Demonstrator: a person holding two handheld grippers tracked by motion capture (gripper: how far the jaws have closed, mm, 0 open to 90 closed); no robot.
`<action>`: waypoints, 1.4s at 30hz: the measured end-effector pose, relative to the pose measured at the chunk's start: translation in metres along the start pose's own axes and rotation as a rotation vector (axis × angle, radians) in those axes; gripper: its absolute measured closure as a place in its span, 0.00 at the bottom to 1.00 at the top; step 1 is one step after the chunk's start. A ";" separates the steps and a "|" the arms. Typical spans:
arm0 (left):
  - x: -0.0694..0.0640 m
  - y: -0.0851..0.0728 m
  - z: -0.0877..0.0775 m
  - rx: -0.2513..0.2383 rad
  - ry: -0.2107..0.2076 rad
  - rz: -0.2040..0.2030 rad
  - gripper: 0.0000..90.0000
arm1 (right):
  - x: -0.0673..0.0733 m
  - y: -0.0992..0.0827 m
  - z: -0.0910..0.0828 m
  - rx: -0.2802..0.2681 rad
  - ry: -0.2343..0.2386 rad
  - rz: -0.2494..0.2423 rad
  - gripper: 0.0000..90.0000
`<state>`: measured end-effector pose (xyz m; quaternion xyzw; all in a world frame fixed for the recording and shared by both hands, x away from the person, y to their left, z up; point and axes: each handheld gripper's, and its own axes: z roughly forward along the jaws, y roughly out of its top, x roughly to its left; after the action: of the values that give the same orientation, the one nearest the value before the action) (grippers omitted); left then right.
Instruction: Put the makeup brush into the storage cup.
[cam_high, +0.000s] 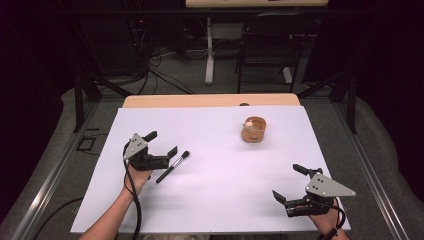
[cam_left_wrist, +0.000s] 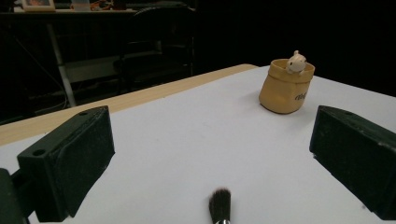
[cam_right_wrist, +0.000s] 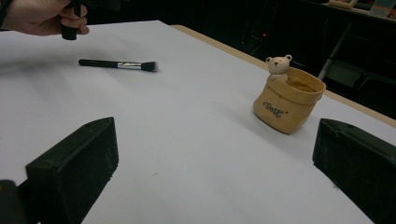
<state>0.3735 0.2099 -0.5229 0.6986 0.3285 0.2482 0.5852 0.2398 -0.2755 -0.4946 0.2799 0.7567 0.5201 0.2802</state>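
A black makeup brush (cam_high: 172, 167) lies flat on the white table cover (cam_high: 215, 200), its bristle end (cam_left_wrist: 219, 204) pointing away from the left hand; it also lies far left in the right gripper view (cam_right_wrist: 119, 65). My left gripper (cam_high: 162, 143) stands open just left of the brush, the bristles low between its jaws. A tan sack-shaped pot with a small bear on its rim (cam_high: 253, 129) (cam_left_wrist: 286, 86) (cam_right_wrist: 288, 100) stands at the back right. My right gripper (cam_high: 290, 182) is open near the front right corner, nothing between its jaws.
The wooden table edge (cam_high: 210, 100) shows beyond the white cover. Behind the table stand a black chair (cam_high: 270, 45) and a white desk leg (cam_high: 209, 55), with cables on the floor.
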 end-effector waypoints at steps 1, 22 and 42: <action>0.000 0.000 0.001 0.001 -0.002 -0.003 0.00 | 0.000 0.000 0.000 0.000 0.000 0.000 0.00; 0.003 0.011 0.016 0.254 0.069 -0.030 0.00 | 0.000 0.000 0.000 0.006 0.000 0.002 0.00; -0.001 0.027 0.044 0.772 -0.028 -0.058 0.00 | 0.000 0.000 -0.001 0.010 -0.001 0.006 0.00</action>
<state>0.4099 0.1780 -0.5046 0.8613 0.4093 0.0802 0.2901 0.2394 -0.2761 -0.4947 0.2836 0.7583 0.5171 0.2777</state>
